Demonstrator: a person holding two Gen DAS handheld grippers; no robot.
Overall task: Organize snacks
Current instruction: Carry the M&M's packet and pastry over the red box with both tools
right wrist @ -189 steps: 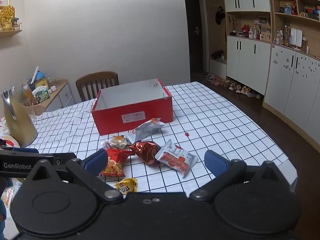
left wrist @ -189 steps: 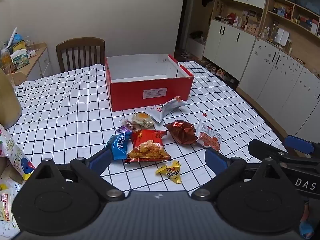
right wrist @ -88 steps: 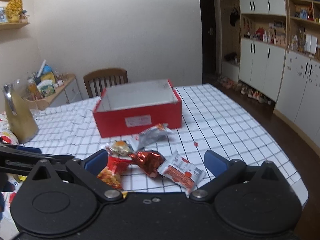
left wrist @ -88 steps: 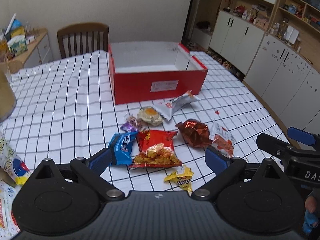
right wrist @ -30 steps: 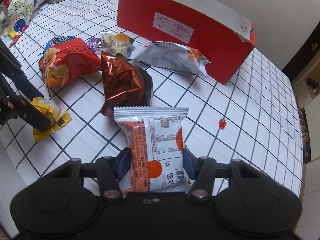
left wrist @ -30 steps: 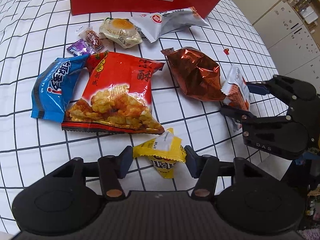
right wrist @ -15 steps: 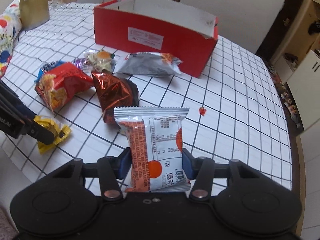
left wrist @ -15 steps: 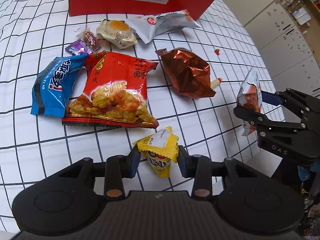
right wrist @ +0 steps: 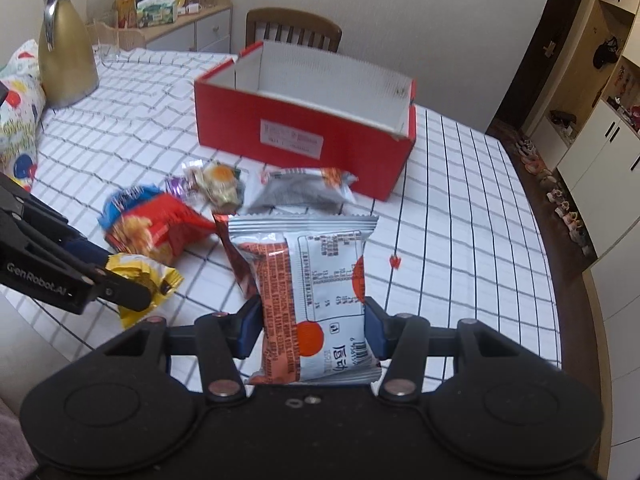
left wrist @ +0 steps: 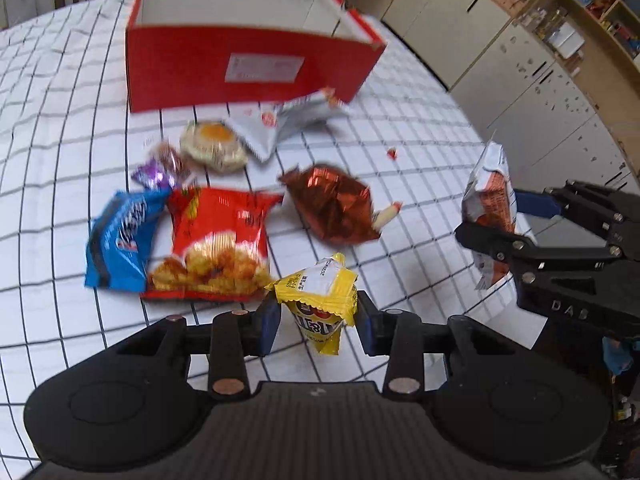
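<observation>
While each hand-held gripper, left (left wrist: 316,320) and right (right wrist: 312,330), pinches its crinkly packet, small yellow candy pouch (left wrist: 320,300) and white-orange foil wrapper (right wrist: 312,300), either could slide out before the open red cardboard box (right wrist: 304,128) ahead.

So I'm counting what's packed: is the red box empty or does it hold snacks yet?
It looks empty. The red box shows only bare white inner walls in both views, though its floor is mostly hidden behind the front wall.
</observation>
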